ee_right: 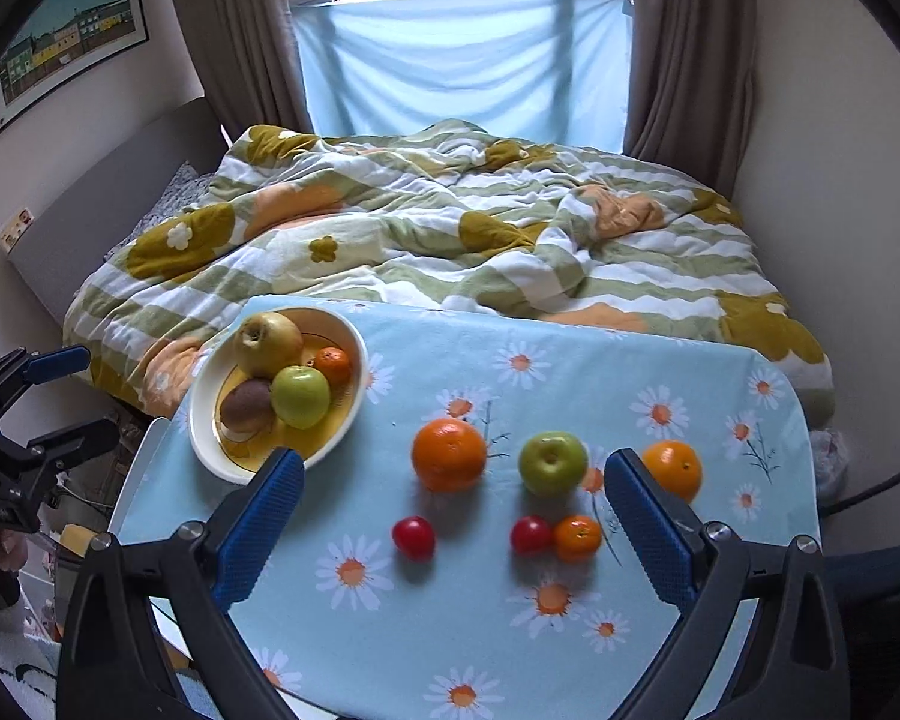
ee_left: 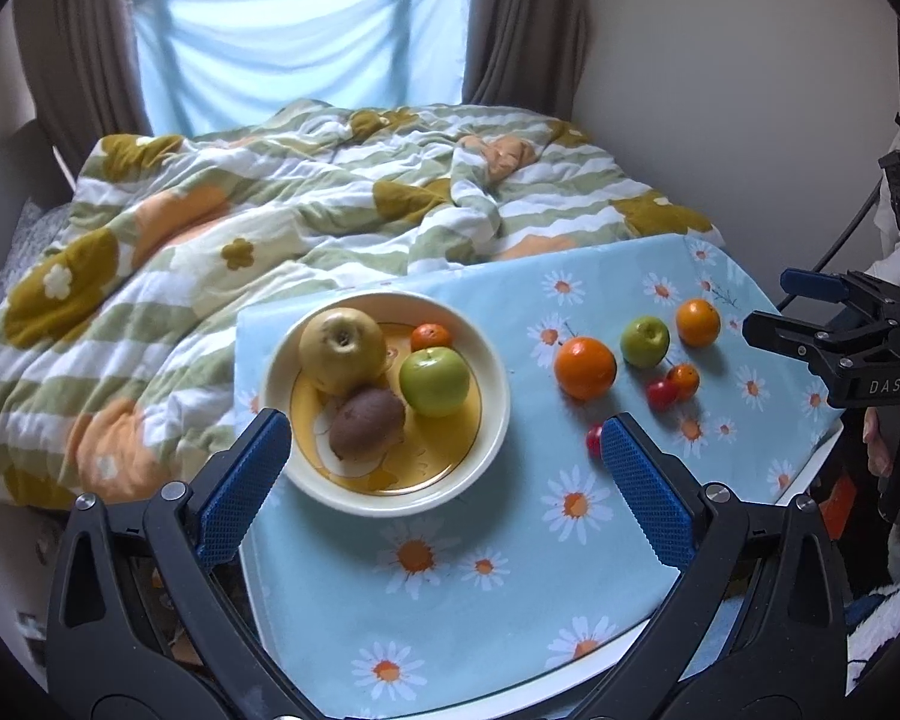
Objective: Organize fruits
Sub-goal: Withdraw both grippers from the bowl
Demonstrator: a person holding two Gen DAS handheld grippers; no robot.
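Note:
A cream bowl [ee_left: 492, 396] [ee_right: 201, 420] on the daisy tablecloth holds a yellow apple [ee_left: 342, 357], a green apple [ee_left: 434, 381], a kiwi [ee_left: 367, 423] and a small mandarin [ee_left: 431, 337]. Loose on the cloth lie a big orange [ee_right: 449, 454], a green apple [ee_right: 552, 462], a second orange [ee_right: 673, 469], a small mandarin [ee_right: 578, 537] and two red cherry tomatoes [ee_right: 414, 537] [ee_right: 530, 534]. My left gripper [ee_left: 444, 438] is open and empty, above the bowl's near side. My right gripper [ee_right: 453, 480] is open and empty, above the loose fruits.
The small table [ee_right: 450, 630] stands against a bed with a rumpled flower quilt [ee_right: 450, 240]. Walls, curtains and a window lie behind. The table's edges are close at left and right. My right gripper also shows at the right edge of the left wrist view [ee_left: 774, 306].

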